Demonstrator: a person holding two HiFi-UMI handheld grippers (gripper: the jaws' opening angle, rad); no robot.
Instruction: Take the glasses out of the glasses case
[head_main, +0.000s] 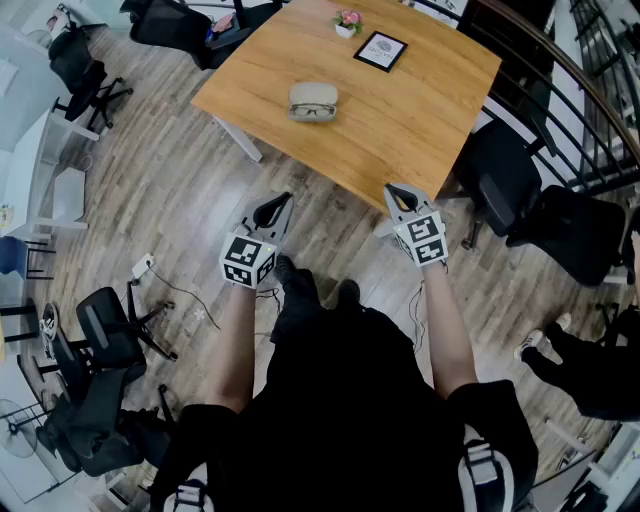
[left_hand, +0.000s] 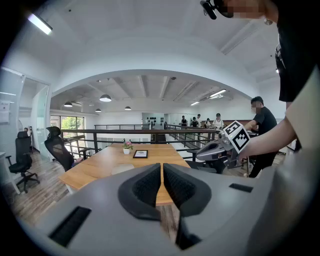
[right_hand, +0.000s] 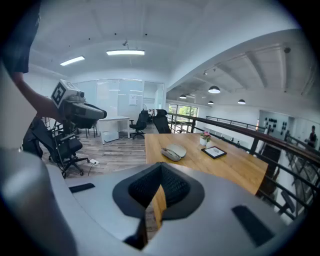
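Both tools clenched on nothing, held short of the bench.
The grey plastic left tool (head_main: 283, 200) and right tool (head_main: 393, 190) press their ribbed black pads (left_hand: 147, 186) together over the grey plank floor (head_main: 180, 200). Well apart from them, the rounded, smooth beige glasses case (head_main: 313, 98) lies near the middle of the honey-coloured wooden bench (head_main: 420, 110), with dark-rimmed glasses (head_main: 313, 112) at its near edge.

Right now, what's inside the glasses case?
Dark-rimmed glasses show at the front edge of the glasses case. Its pale shell hides the rest inside.
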